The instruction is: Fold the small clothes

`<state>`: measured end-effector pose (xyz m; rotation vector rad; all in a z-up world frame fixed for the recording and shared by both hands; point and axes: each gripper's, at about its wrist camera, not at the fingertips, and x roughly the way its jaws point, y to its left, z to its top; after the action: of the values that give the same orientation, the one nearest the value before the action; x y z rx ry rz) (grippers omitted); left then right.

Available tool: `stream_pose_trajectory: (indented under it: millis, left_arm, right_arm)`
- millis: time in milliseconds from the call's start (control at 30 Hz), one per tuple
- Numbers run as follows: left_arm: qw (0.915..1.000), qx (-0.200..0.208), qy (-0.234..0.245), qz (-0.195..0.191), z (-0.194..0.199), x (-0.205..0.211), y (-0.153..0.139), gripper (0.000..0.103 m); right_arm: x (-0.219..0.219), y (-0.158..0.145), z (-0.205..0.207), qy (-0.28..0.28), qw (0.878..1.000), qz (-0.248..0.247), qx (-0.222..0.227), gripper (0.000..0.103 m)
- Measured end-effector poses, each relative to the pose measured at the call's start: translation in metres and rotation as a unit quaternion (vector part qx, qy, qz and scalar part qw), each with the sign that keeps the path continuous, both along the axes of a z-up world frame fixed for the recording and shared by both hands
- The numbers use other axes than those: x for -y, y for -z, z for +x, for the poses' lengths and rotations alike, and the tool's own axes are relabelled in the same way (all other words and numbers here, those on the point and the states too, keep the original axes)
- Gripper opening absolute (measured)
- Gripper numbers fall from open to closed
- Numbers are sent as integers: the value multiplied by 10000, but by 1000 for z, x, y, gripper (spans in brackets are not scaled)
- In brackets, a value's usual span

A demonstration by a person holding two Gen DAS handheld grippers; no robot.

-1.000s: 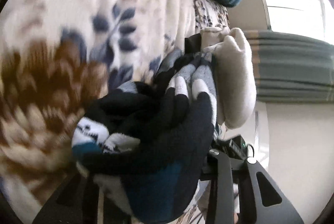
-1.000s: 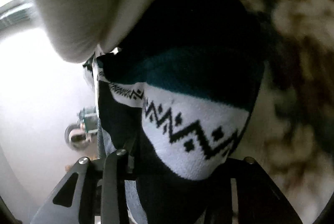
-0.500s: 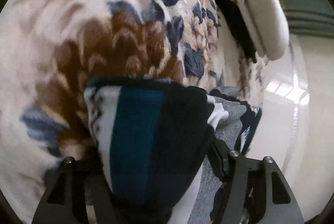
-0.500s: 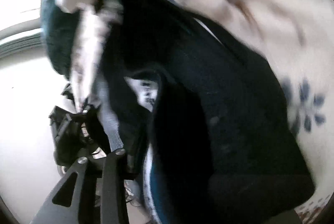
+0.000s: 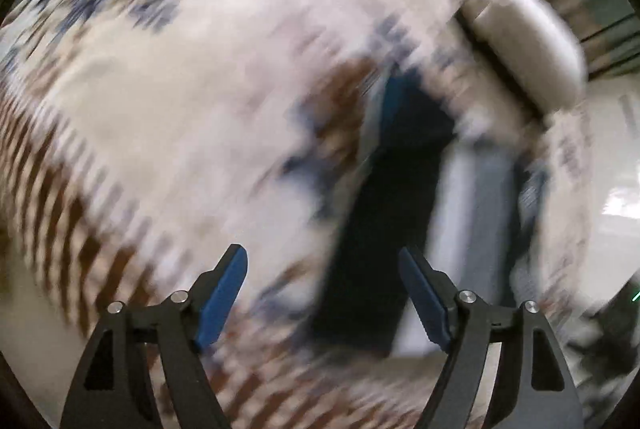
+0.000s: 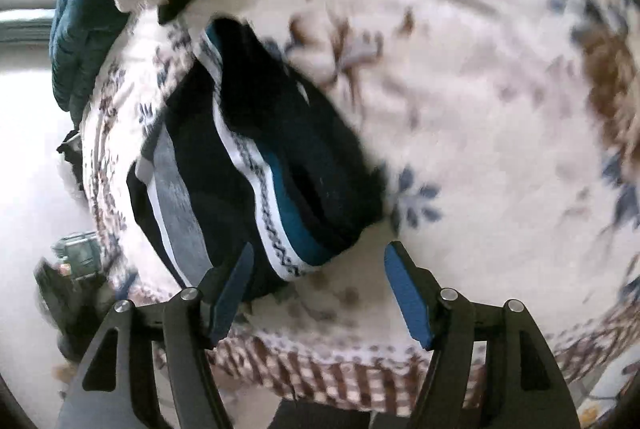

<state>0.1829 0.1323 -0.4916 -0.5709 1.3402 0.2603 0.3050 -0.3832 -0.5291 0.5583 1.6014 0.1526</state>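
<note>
A home, likely my bedroom: a cream fleece blanket with brown and navy floral print covers the surface, teal quilted bedding bunched at one edge, striped green-grey curtains behind.

left tool | black frame, blue pads (silver screws) | right tool alike

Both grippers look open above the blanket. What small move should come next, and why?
Probably draw both back and look for the next piece. The dark patterned garment lies folded on the floral blanket, and the left gripper and right gripper are open and hold nothing. The left view is too blurred to judge more.
</note>
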Motion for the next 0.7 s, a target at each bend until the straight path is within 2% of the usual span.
stream_pose_trajectory:
  millis: [133, 200, 267, 300, 333, 367, 400, 433, 500, 567, 600, 700]
  left_arm:
    - [9973, -594, -395, -157, -36, -8, 61, 77]
    - [9967, -598, -499, -208, -41, -11, 79, 77]
    - [9969, -543, -545, -138, -39, -12, 86, 84]
    - [9967, -531, -585, -193, -40, -13, 89, 97]
    - [9965, -508, -608, -276, -36, -12, 94, 103]
    - [9961, -585, -629, -222, -32, -11, 99, 103]
    - [9955, -660, -653, -160, -27, -7, 103, 103]
    - [9946, -786, -677, -35, -23, -5, 106, 103]
    - [9933, -896, -722, 75, -20, -2, 107, 103]
    - [9908, -1116, -752, -131, -15, -8, 110, 103]
    - [9900, -1139, -799, -214, -13, -10, 108, 103]
    - [9876, -806, -1246, -505, -22, -30, 76, 98]
  right_arm:
    - [-40, 0, 62, -303, 9989, -37, 366, 70]
    - [-64, 12, 96, -557, 9971, -139, 499, 70]
    - [-89, 28, 126, -732, 9962, -131, 451, 70]
    - [-97, 40, 139, -808, 9964, -104, 248, 70]
    - [-102, 51, 147, -822, 9966, 13, 105, 70]
    - [-105, 61, 153, -815, 9966, 85, -56, 70]
    - [-110, 70, 157, -833, 9964, 76, -156, 64]
    - [-113, 75, 160, -884, 9958, 117, -217, 43]
    - [-113, 75, 161, -831, 9963, 104, -178, 13]
    - [-114, 65, 162, -853, 9964, -24, 22, 10]
    - [-114, 53, 163, -912, 9953, -171, 276, 9]
    - [-111, 36, 170, -897, 9934, -387, 599, 9]
